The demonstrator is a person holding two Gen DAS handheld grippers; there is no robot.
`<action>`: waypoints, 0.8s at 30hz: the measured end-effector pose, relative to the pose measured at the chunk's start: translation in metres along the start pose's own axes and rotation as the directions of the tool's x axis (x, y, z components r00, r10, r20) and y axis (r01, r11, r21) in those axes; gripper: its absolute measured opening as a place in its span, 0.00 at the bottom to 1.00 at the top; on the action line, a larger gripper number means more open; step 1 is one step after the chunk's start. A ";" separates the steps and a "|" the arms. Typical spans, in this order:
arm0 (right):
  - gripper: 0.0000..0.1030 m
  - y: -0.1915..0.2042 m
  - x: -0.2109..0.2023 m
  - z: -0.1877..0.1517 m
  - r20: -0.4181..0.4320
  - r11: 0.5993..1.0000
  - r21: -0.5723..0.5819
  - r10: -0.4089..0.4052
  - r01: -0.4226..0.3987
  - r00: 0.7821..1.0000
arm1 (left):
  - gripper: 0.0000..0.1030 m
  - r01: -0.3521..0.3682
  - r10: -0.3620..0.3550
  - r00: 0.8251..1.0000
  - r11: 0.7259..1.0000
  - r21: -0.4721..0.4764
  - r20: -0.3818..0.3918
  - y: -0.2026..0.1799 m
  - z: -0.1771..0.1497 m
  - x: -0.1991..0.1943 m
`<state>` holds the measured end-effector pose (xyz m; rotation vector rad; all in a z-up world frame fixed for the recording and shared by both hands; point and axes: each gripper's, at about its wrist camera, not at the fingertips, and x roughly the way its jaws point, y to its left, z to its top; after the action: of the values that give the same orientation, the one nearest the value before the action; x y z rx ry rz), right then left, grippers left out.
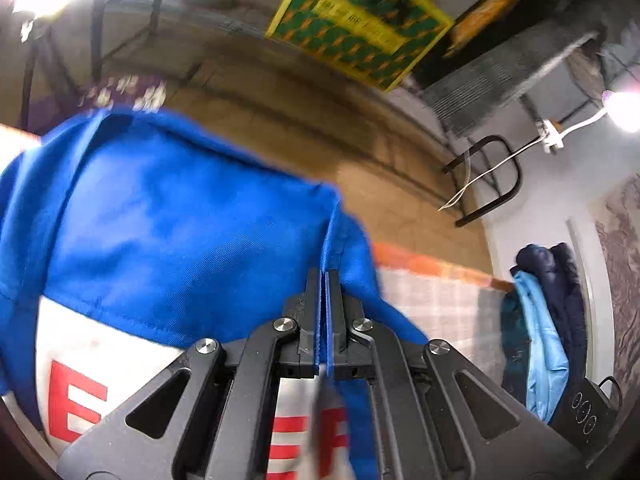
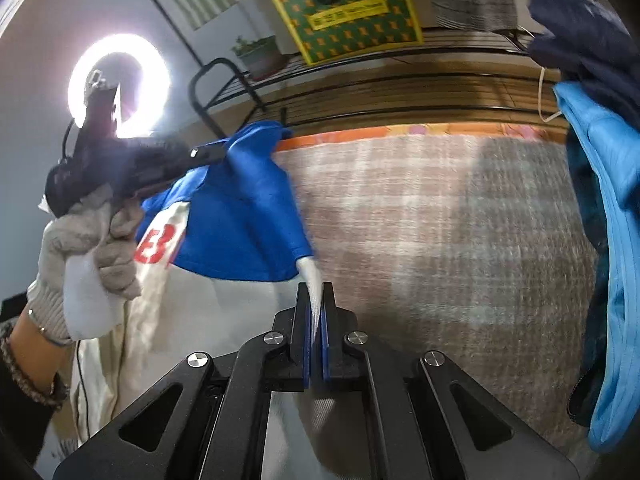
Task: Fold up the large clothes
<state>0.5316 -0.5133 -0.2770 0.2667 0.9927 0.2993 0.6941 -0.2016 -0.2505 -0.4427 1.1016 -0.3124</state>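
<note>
Garment [image 2: 236, 216] slung level between claws

Left tongs [image 1: 325, 280]: clamped on a blue fold of a blue-and-white garment [image 1: 168, 216] with red lettering. Beyond: checked blanket [image 1: 440, 304], wooden boards [image 1: 304, 128], yellow-green box [image 1: 360, 20], dark and light-blue clothes [image 1: 548, 320] at right

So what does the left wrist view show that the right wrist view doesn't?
Left wrist only: the left gripper close up, shut on the blue edge of the garment, and a black box at lower right.

Right wrist only: the right gripper shut on a white part of the garment, the gloved hand holding the other gripper, and a ring light.

Both: the blue-and-white garment with red letters, the checked blanket, the hanging clothes, the yellow-green box.
</note>
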 end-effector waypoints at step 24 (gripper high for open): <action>0.21 0.035 -0.164 -0.056 0.148 0.996 0.044 0.064 -0.072 0.987 | 0.05 0.160 -0.197 0.974 0.945 0.284 0.109 -0.055 -0.175 -0.263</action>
<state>0.3959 -0.5359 -0.1665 0.3630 0.8479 0.3131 0.4235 -0.1628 -0.0840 -0.3119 0.8704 -0.5796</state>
